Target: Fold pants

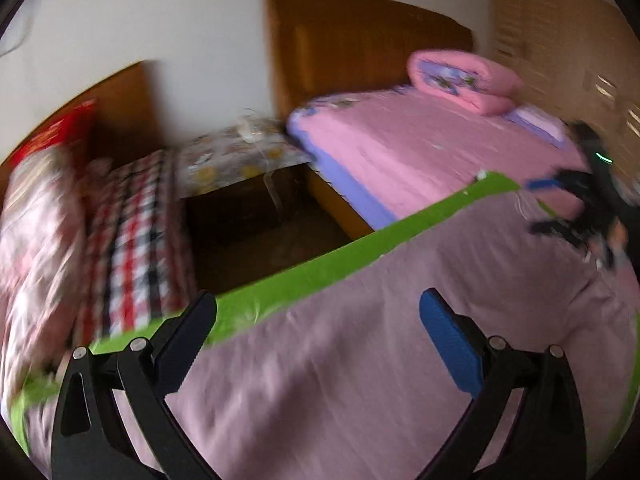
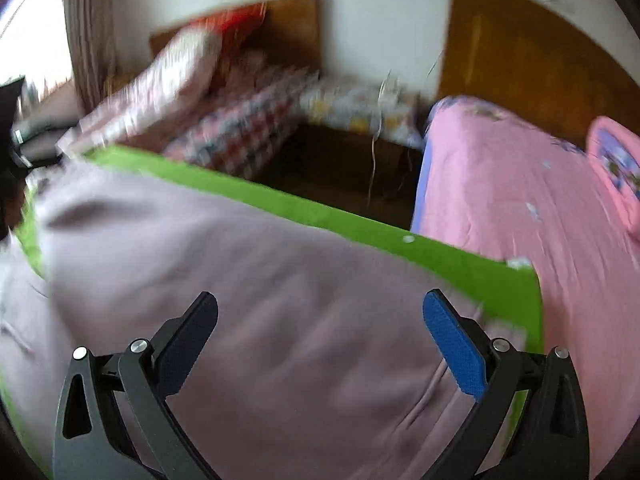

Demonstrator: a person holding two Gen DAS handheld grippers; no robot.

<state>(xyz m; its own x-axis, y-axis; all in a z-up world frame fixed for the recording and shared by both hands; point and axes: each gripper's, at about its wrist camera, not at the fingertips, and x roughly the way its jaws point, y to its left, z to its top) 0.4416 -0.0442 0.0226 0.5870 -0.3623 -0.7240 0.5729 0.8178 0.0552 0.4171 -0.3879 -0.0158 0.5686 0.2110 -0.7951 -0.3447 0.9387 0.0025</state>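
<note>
Lying seemingly flat, mauve pants [image 1: 400, 340] cover green mat [image 1: 280, 284].

black tool [image 1: 318, 312], blue pads [image 1: 452, 344], silver screws.

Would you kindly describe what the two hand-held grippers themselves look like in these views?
Each hand-held gripper, left and right, has two curved black arms with triangular cut-outs and silver round pivot bolts. The fingers carry flat textured pads: one bright blue, the other dark navy. In the left view, the right hand-held gripper appears from outside as a black body with a small green light. No sleeves or cables show clearly.
</note>
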